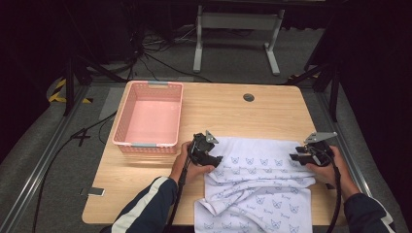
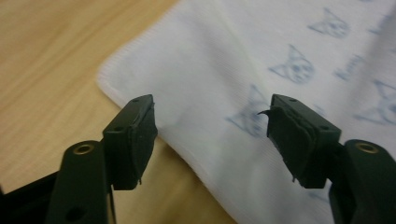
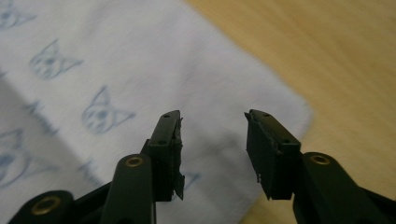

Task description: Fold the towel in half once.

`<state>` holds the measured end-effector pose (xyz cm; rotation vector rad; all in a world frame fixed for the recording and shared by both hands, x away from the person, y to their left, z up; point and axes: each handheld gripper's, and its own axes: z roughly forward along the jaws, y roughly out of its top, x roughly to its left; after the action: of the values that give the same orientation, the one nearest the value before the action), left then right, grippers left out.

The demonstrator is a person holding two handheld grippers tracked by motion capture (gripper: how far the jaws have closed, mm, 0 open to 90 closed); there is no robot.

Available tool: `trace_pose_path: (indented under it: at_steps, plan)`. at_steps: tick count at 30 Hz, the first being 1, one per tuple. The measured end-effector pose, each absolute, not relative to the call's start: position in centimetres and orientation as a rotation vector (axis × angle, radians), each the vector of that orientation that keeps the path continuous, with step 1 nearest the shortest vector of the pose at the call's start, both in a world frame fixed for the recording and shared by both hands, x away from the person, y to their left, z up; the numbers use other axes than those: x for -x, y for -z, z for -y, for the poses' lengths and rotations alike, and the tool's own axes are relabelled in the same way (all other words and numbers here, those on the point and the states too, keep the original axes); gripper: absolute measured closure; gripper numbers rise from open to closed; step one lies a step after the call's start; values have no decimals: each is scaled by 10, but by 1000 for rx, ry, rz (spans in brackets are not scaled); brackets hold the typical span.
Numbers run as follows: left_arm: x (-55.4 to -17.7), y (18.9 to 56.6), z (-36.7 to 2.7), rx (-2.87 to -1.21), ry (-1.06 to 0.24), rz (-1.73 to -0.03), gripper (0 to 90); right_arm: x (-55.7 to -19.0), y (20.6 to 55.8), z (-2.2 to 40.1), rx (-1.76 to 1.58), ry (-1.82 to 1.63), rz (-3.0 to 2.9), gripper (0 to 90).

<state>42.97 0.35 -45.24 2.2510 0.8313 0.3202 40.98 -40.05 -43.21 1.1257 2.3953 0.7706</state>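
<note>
A white cloth (image 1: pixel 262 179) printed with small blue cat faces lies rumpled on the wooden table (image 1: pixel 228 111), its near part folded and reaching the front edge. My left gripper (image 1: pixel 216 158) is at the cloth's far left corner, its jaws open. In the left gripper view, that gripper (image 2: pixel 212 121) hangs just above the cloth (image 2: pixel 224 60) with nothing pinched. My right gripper (image 1: pixel 294 156) is at the far right corner, also open. The right gripper view has its jaws (image 3: pixel 212 130) apart over the cloth's corner (image 3: pixel 140 70), which lies flat on the wood.
A pink slotted basket (image 1: pixel 148 116) stands empty at the table's far left, just beyond my left hand. A round cable hole (image 1: pixel 248 97) sits near the far edge. Bare wood stretches between the basket and the right edge. Cables trail from both grippers toward the front.
</note>
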Motion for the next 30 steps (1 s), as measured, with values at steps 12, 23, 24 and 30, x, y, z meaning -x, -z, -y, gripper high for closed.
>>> trace_pose_path:
  at_steps: [12, 23, 24, 30]
  plan:
    - [-465, 465, 6, -2245, -314, -945, 235, -454, 444, 413, -1309, -753, -2289, 373]
    - [-465, 461, 1, -2258, -296, -873, 544, -447, 444, 417, -1330, -811, -2332, 583]
    - [-464, 461, 2, -2256, -284, -872, 633, -446, 444, 415, -1326, -812, -2339, 672]
    - [-465, 460, 5, -2275, -274, -823, 827, -444, 443, 411, -1319, -825, -2378, 838]
